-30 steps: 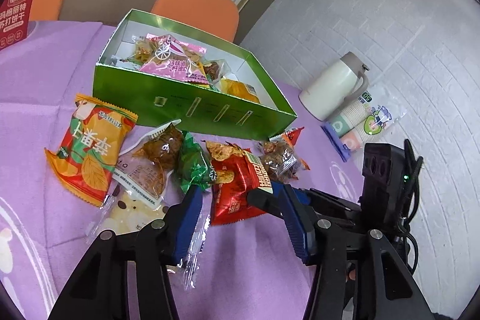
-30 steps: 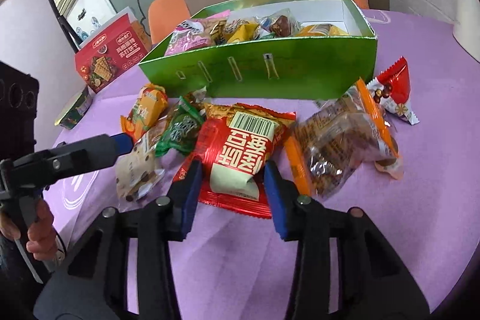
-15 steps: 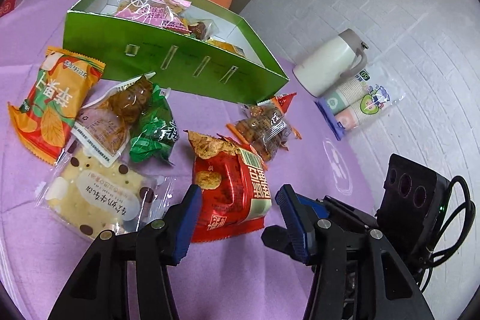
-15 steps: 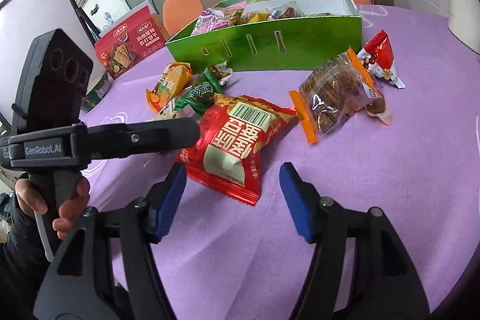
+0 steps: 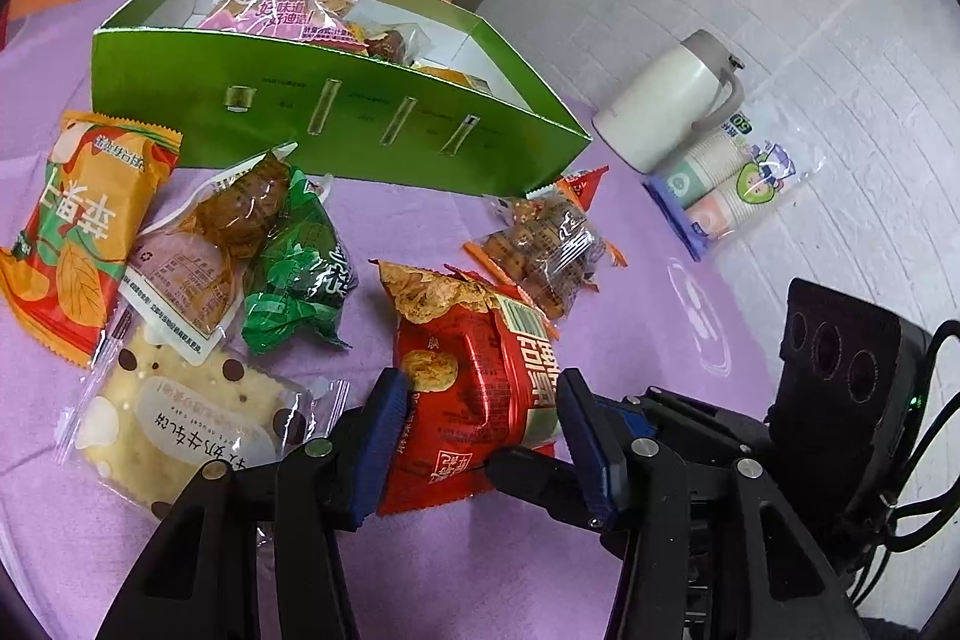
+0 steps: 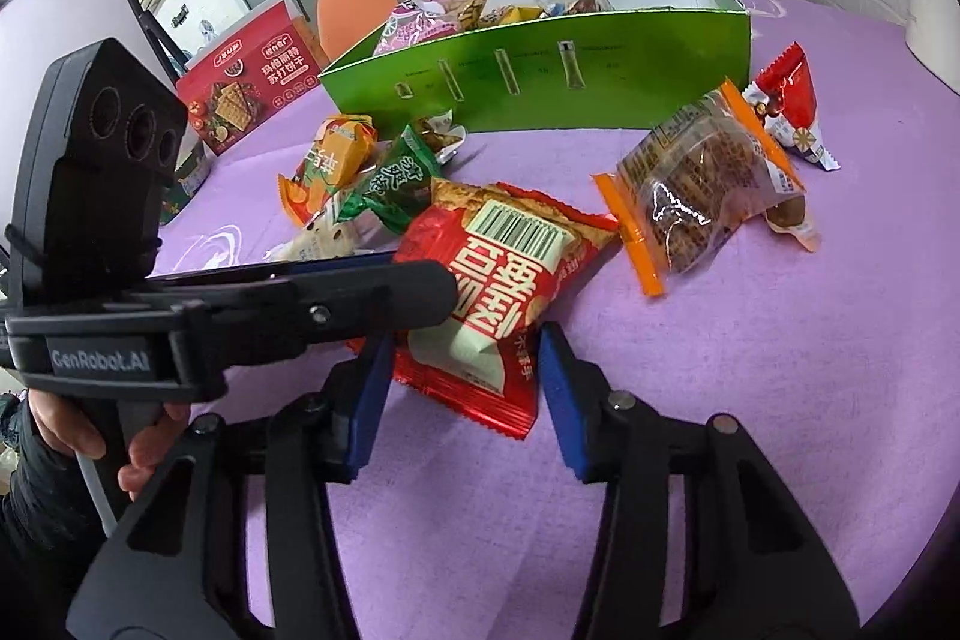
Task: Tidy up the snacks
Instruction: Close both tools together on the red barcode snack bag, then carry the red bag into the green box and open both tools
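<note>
A red snack packet (image 5: 474,388) (image 6: 498,280) lies flat on the purple tablecloth. My left gripper (image 5: 483,436) is open and straddles the packet's near end, one blue pad on each side. My right gripper (image 6: 465,400) is open too, and the packet's other end lies between its fingers. In the right wrist view the left gripper (image 6: 432,289) reaches in from the left, low over the packet. A green box (image 5: 360,124) (image 6: 540,82) behind holds several snacks.
Loose packets lie before the box: orange (image 5: 78,232), clear brown (image 5: 204,244), green (image 5: 300,268), white cracker (image 5: 174,430), orange-edged clear (image 6: 702,196), small red (image 6: 789,100). A white flask (image 5: 666,100) and paper cups (image 5: 732,184) stand right. A red cracker box (image 6: 252,82) stands far left.
My left gripper moved right and forward until its open jaws straddle the red packet. My right gripper opened wider, drew back, then came close to the packet again.
</note>
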A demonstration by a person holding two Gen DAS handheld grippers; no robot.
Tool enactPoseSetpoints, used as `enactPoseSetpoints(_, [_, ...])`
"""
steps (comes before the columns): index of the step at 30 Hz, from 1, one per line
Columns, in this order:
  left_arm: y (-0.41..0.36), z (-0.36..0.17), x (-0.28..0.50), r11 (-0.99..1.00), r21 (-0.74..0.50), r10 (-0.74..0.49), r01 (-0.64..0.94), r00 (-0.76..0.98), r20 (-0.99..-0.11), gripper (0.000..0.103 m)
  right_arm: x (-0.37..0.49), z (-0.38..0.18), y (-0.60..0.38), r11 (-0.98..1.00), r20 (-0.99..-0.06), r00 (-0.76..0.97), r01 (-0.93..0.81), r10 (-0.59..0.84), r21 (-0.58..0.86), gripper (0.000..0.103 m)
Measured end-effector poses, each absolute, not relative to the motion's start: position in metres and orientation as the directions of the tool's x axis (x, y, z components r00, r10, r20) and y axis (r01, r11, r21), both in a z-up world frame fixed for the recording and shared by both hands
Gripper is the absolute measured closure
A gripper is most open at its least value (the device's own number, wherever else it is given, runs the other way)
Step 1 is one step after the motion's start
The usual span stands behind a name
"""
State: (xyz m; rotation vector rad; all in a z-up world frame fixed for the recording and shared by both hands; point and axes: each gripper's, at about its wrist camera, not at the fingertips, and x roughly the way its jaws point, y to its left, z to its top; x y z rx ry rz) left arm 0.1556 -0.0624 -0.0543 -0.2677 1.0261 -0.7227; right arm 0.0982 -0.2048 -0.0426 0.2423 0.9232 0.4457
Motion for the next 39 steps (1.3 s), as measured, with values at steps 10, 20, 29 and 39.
enactPoseSetpoints(10, [-0.06,-0.035,0.139,0.742,-0.505,-0.661,0.441,0.352,-0.663,0.064,0.085,-0.02,-0.203,0.885,-0.694,0.55,-0.271,0.465,0.378,0.06])
enactPoseSetpoints(20, [-0.06,0.048,0.153,0.738,-0.433,-0.669,0.518,0.476,-0.571,0.064,0.105,0.047,-0.206,0.886,-0.574,0.676,-0.326,0.463,0.33,0.06])
enactPoseSetpoints(29, [-0.066,0.067,0.202,0.748,-0.431,-0.659,0.504,0.495,-0.565,0.064,0.159,0.054,-0.21,0.885,-0.538,0.705,-0.327,0.462,0.331,0.06])
enactPoseSetpoints(39, [-0.081,0.039,0.261,0.764,-0.443,-0.64,0.469,0.469,-0.609,0.064,0.214,0.022,-0.222,0.875,-0.557,0.68,-0.306,0.477,0.376,0.06])
